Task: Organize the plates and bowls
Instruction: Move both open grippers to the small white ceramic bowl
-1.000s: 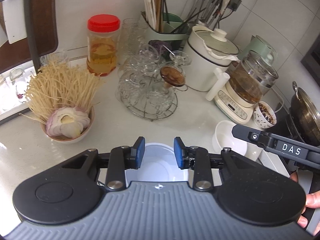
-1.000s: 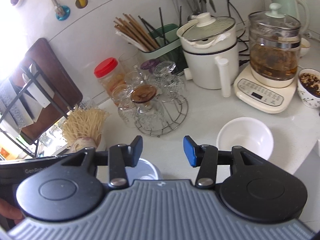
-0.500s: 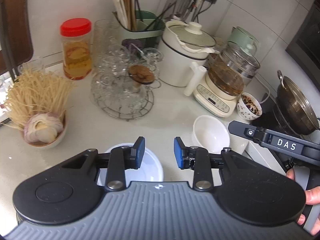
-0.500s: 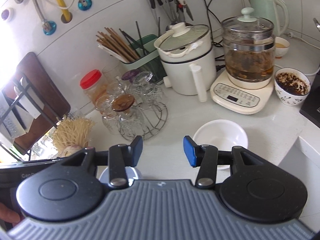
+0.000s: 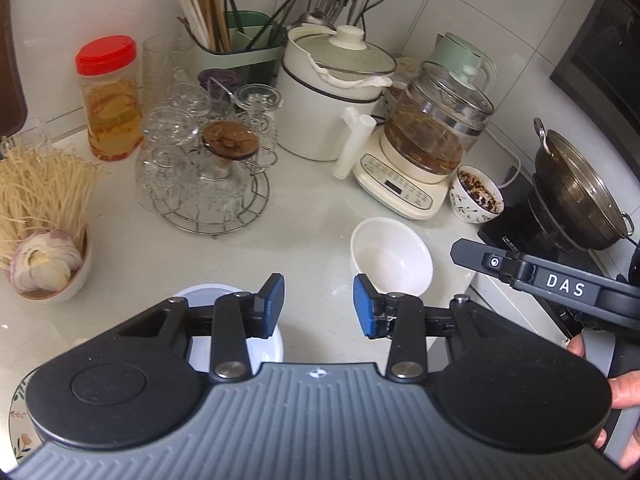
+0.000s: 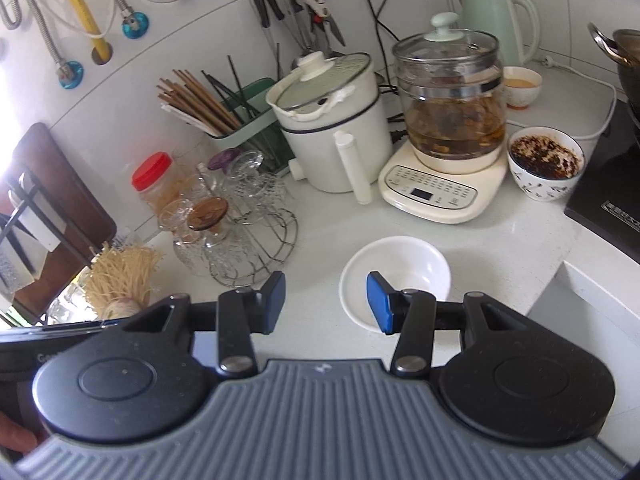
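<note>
Left gripper [image 5: 319, 306]: jaws apart with nothing between them; they had just been opening wider.
Right gripper [image 6: 326, 302]: jaws apart and empty, its right pad hanging over the near-left rim of the bowl, seemingly above it.
Bowl [image 5: 391, 256]: white, empty, upright on the counter [image 5: 304, 216], just in front of the tea kettle [image 5: 436, 136] and near the spice bowl [image 5: 478, 194].
Tub [image 5: 240, 340]: pale round container right under the left gripper's left finger, mostly hidden by it.
Plate [image 5: 18, 412]: only a floral rim showed at the lower left edge of the left view.
Step, as judged: both grippers were heading for the bowl, which had not yet been gripped.
Risk, collision: the two grippers stood close together, and both reaching for one bowl could make them knock each other.
Risk, slip: a pinch on the thin, smooth, sloping rim could let go and drop the bowl.
Risk, push: a pad coming in low could shove the bowl against the spice bowl or kettle base and spill the spices.
Risk, edge: the counter dropped away just right of the bowl [image 6: 396, 280], so a sideways nudge could tip it off.
</note>
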Demonstrator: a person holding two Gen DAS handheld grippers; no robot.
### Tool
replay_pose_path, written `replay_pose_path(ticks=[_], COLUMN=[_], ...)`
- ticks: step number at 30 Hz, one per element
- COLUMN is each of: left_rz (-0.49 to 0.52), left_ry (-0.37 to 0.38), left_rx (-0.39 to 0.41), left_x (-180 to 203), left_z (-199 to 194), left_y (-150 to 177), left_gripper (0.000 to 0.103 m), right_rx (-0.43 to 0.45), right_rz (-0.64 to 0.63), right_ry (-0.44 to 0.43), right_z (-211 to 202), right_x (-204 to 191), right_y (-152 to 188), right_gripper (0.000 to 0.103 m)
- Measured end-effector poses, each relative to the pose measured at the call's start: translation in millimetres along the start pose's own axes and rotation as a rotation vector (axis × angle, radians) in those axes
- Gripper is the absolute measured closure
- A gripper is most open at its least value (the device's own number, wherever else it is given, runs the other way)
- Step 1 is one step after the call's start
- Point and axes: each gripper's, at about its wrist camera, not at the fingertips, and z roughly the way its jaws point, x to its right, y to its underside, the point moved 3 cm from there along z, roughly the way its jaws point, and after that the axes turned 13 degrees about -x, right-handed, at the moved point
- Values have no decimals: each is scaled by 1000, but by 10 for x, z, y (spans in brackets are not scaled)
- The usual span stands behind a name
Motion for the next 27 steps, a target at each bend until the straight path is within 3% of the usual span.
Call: replay_pose_path(ticks=[15,27], left_rz=[21,69], left_ry=[31,43], left_rx=[-45,-86], left_x=[214,416], left_z=[222,492], left_y=[31,-130], left_gripper=[59,59], right_rx=[-29,-41], right_rz=[54,102], right_ry=[41,89], right_z=[-5,47], right_x=[303,587], right_y=[86,69], right_gripper=[54,54])
